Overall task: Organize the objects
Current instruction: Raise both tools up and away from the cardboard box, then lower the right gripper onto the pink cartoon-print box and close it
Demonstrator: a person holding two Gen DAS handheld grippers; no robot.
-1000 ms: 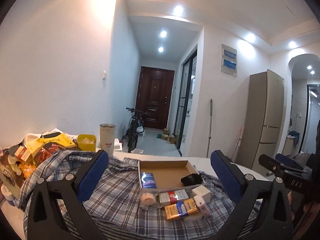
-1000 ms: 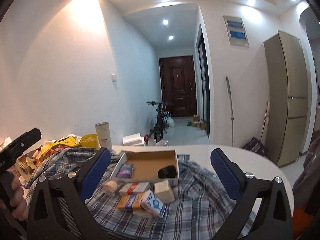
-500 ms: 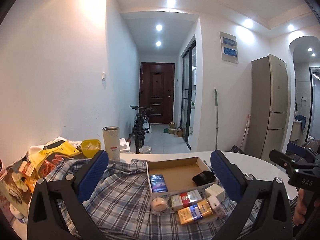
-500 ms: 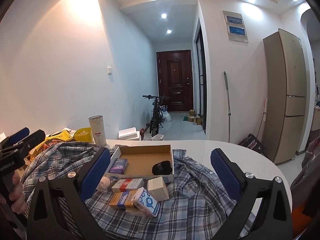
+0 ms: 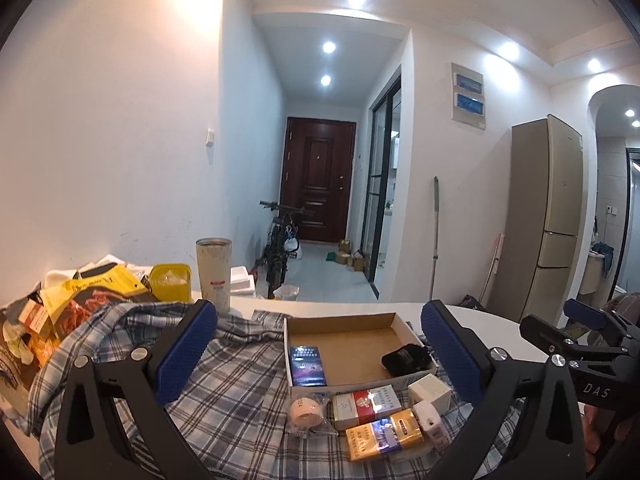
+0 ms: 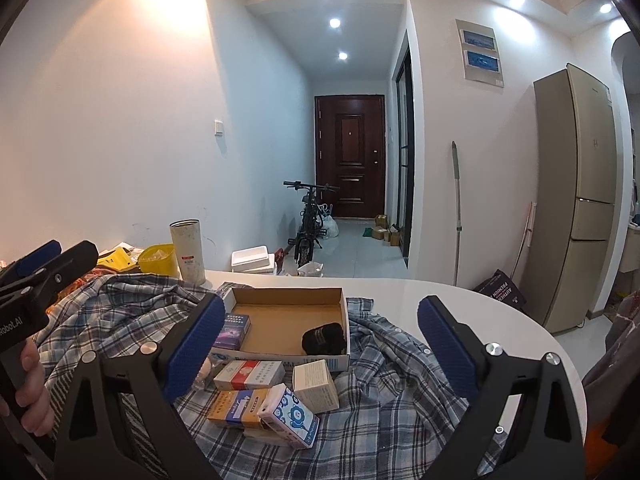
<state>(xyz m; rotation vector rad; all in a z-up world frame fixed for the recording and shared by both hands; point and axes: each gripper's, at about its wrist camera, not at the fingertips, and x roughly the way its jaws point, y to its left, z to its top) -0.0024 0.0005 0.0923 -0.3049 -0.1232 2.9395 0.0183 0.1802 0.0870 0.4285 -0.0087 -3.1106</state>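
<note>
Both the left gripper [image 5: 318, 344] and the right gripper [image 6: 318, 340] hang above the plaid shirt [image 6: 384, 400] with jaws spread wide, holding nothing. Small packets [image 6: 248, 374] cluster just before the cardboard box [image 6: 286, 312], which holds a dark pouch [image 6: 324, 338] and a purple pack [image 6: 236, 330].

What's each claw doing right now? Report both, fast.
Left claw: open, holding nothing, above the plaid shirt.
Right claw: open, holding nothing, facing the cardboard box.
</note>
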